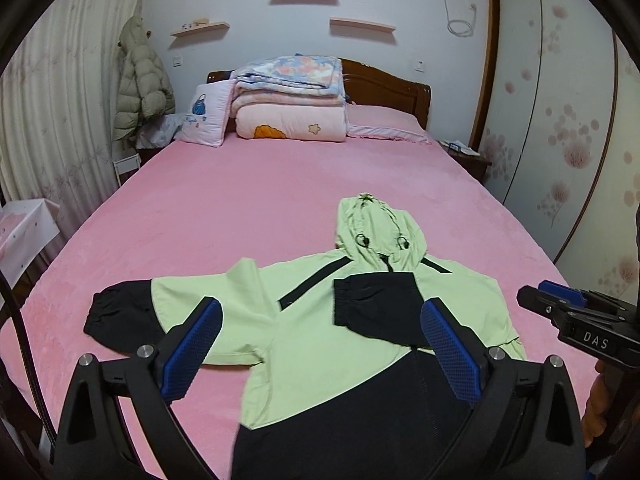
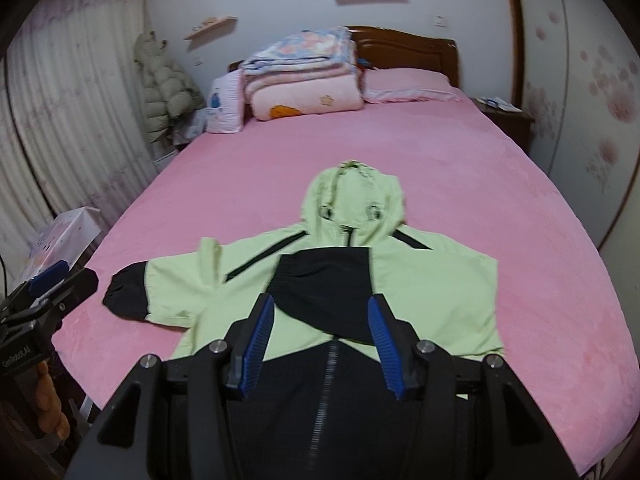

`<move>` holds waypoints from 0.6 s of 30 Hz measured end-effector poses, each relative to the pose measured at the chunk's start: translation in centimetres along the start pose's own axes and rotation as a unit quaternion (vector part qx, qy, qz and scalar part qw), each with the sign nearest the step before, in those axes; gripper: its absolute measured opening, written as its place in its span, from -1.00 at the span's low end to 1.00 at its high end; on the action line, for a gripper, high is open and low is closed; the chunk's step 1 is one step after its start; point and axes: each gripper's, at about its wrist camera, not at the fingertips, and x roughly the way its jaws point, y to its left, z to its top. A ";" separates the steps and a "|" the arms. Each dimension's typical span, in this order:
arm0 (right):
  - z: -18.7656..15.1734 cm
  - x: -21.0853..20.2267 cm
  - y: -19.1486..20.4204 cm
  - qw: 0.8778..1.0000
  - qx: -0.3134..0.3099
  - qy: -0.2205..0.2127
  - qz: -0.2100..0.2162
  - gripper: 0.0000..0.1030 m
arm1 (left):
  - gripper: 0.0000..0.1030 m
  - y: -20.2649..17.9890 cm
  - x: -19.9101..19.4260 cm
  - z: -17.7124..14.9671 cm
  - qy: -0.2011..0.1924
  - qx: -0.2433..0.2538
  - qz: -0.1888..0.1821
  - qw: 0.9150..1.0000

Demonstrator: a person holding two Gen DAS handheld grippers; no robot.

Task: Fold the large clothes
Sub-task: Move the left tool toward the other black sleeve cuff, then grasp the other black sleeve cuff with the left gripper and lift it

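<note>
My jacket point(image 1: 320, 320) lies flat on the bed point(image 1: 240, 200), one sleeve point(image 2: 320, 292) already across its chest, and both my left gripper point(image 1: 320, 344), wide, and right gripper point(image 2: 320, 344), half open, hold nothing above it, so a careless grab could drag that sleeve loose.

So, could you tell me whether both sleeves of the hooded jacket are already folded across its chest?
No, only one sleeve lies across the chest of the jacket; the other sleeve is stretched out sideways on the pink bed.
</note>
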 end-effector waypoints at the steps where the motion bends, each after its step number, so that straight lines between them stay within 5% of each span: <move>1: 0.0 0.1 0.9 1.000 -0.006 -0.004 0.001 -0.05 | 0.92 1.0 0.0 -0.4 0.000 -0.003 0.001 1.000; 9: -0.4 4.6 9.1 0.998 -0.057 -0.007 0.003 -0.05 | 0.92 13.4 2.4 -4.1 0.042 -0.069 0.012 0.997; 18: -1.6 13.6 17.6 0.993 -0.111 0.038 0.010 -0.05 | 0.92 29.2 9.3 -10.1 0.078 -0.195 0.058 0.976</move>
